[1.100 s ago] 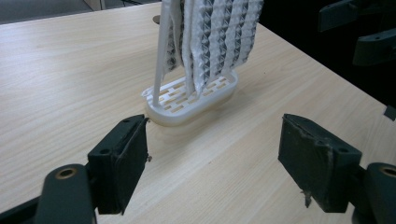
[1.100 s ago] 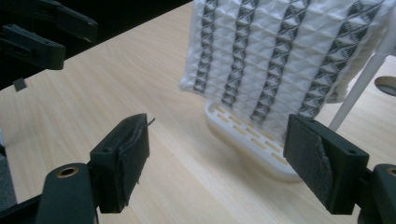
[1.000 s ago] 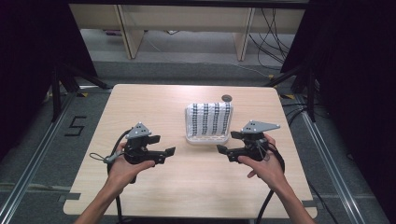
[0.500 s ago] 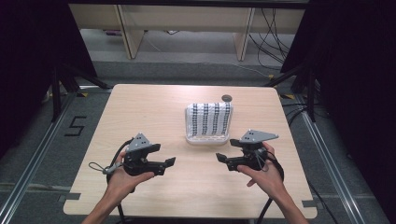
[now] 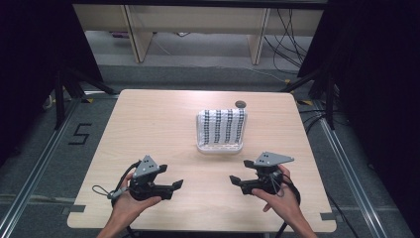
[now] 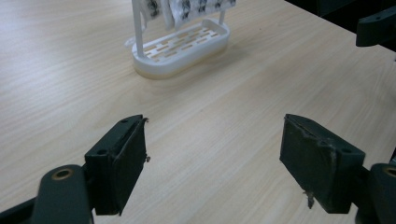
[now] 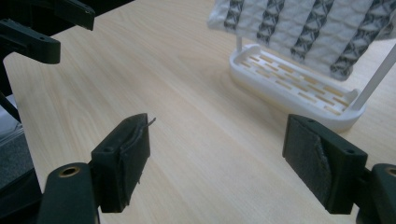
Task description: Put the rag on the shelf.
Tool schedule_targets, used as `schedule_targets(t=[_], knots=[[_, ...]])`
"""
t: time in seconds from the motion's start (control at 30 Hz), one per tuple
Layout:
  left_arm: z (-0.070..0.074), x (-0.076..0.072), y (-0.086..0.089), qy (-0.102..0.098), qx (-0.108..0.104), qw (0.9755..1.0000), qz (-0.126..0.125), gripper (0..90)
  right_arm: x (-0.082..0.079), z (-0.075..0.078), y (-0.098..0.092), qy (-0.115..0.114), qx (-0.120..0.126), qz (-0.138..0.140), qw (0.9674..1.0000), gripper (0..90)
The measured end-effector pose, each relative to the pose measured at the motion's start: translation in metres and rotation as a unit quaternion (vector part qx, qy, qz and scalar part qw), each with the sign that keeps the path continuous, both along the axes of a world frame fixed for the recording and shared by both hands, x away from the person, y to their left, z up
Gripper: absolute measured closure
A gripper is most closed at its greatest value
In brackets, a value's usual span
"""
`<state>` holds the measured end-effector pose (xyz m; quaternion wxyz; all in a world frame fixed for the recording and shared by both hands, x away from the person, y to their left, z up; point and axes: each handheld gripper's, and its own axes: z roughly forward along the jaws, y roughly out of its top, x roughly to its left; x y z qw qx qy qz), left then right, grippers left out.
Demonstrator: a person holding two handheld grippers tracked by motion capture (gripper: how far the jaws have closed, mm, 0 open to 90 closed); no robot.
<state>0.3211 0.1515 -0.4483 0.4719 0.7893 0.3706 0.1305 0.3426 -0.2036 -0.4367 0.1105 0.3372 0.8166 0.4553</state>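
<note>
A white slotted rack (image 5: 220, 147) stands on the wooden table (image 5: 148, 124), right of centre, with a white cloth patterned in black (image 5: 221, 125) draped over its rail. In the left gripper view the rack (image 6: 182, 44) lies ahead; in the right gripper view the rack (image 7: 289, 84) and cloth (image 7: 303, 28) sit ahead to the right. My left gripper (image 5: 176, 188) is held low near the front edge, open and holding nothing (image 6: 212, 158). My right gripper (image 5: 234, 182) faces it from the right, also open with nothing between its jaws (image 7: 217, 158).
A small dark round object (image 5: 240, 104) lies on the table just behind the rack. Bare tabletop spreads to the left and front. Dark curtains flank the table, cables trail on the floor at the right, and a "5" (image 5: 79, 134) is marked on the floor at left.
Both hands have drawn the grippers back toward the table's front edge, away from the rack. Both stay open.
</note>
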Motion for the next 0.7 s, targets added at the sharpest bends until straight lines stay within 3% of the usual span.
schedule_targets(t=[0.03,0.33,0.47,0.5,0.53,0.6,0.7], knots=[[-0.001,-0.002,0.0,-0.001,0.001,1.0,0.003,21.9,-0.002,-0.002,0.0,0.011,0.001,-0.007,0.9999,24.3],[-0.015,-0.009,0.004,0.006,0.005,1.0,-0.001,21.9,-0.006,-0.018,-0.002,0.001,-0.019,-0.005,0.9998,24.3],[-0.02,-0.011,0.007,0.005,0.015,0.9999,0.001,21.9,-0.013,-0.023,-0.003,0.015,-0.019,-0.013,0.9996,24.3],[-0.022,-0.012,0.007,0.005,0.013,0.9999,0.001,21.9,-0.012,-0.025,-0.005,0.001,-0.029,-0.009,0.9995,24.3],[-0.023,-0.012,0.007,0.0,0.015,0.9999,0.001,21.8,-0.014,-0.026,-0.005,0.004,-0.029,-0.011,0.9995,24.3],[-0.023,-0.014,0.009,-0.006,0.04,0.9992,-0.002,21.7,-0.017,-0.03,-0.005,0.009,-0.028,-0.015,0.9994,24.2],[-0.026,-0.018,0.009,-0.004,0.03,0.9996,0.002,21.7,-0.019,-0.035,-0.006,0.01,-0.037,-0.009,0.9992,24.2]])
